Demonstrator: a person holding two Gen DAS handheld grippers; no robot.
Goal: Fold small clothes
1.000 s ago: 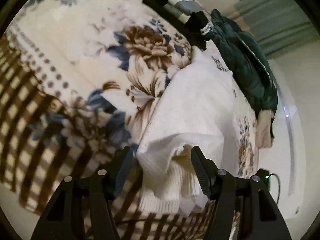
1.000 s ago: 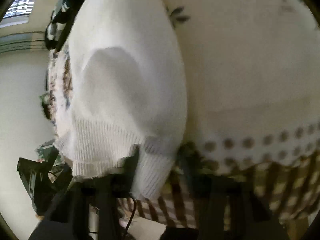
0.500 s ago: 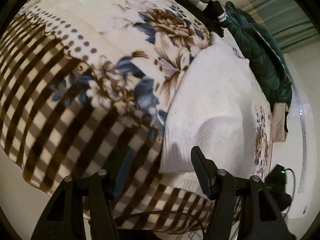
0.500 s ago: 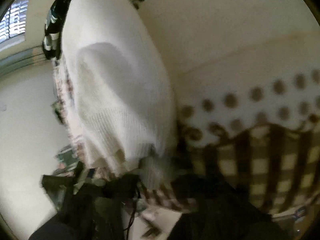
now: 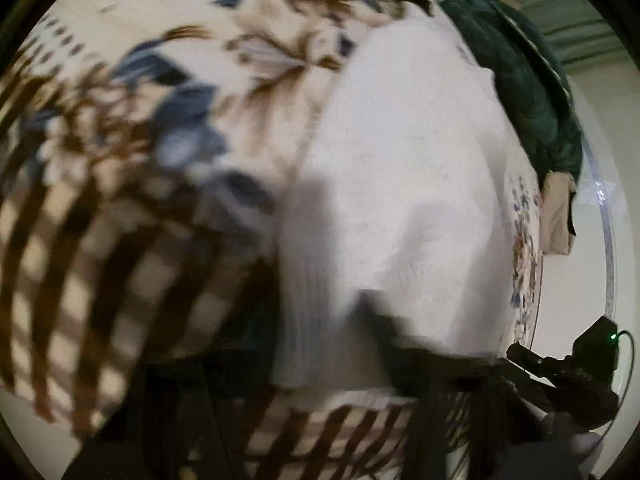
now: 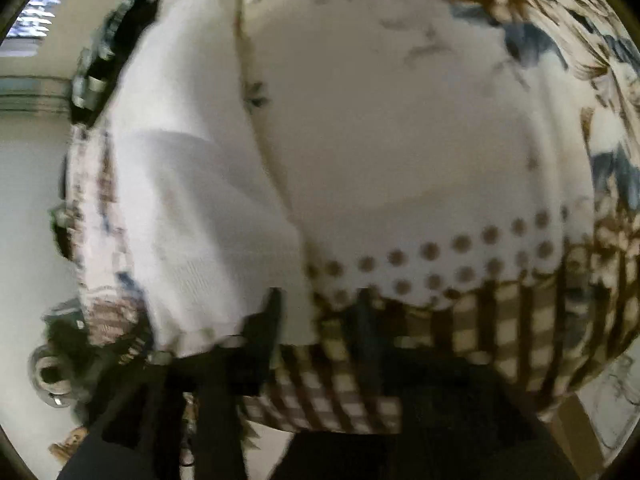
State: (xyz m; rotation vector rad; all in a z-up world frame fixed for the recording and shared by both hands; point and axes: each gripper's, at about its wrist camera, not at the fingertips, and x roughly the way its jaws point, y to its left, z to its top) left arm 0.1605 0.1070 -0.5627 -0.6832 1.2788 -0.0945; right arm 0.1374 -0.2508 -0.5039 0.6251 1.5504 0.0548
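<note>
A white knit sweater (image 5: 404, 184) lies folded on a floral and checked blanket (image 5: 132, 184); its ribbed hem hangs near the bed's front edge. In the blurred left wrist view my left gripper (image 5: 316, 316) is open, its fingers (image 5: 380, 312) either side of the hem without gripping it. In the right wrist view the sweater (image 6: 188, 200) lies at left. My right gripper (image 6: 320, 312) is open at the sweater's lower right corner, over the blanket (image 6: 400, 120).
A dark green jacket (image 5: 520, 64) and a tan garment (image 5: 558, 216) lie at the far side of the bed. A black and white striped garment (image 6: 100, 64) lies beyond the sweater. A black device (image 5: 576, 368) with a green light sits off the bed's edge.
The left gripper let go of the sweater's folded edge, which now lies flat. Both grippers have swung along the front edge; both views are blurred by motion.
</note>
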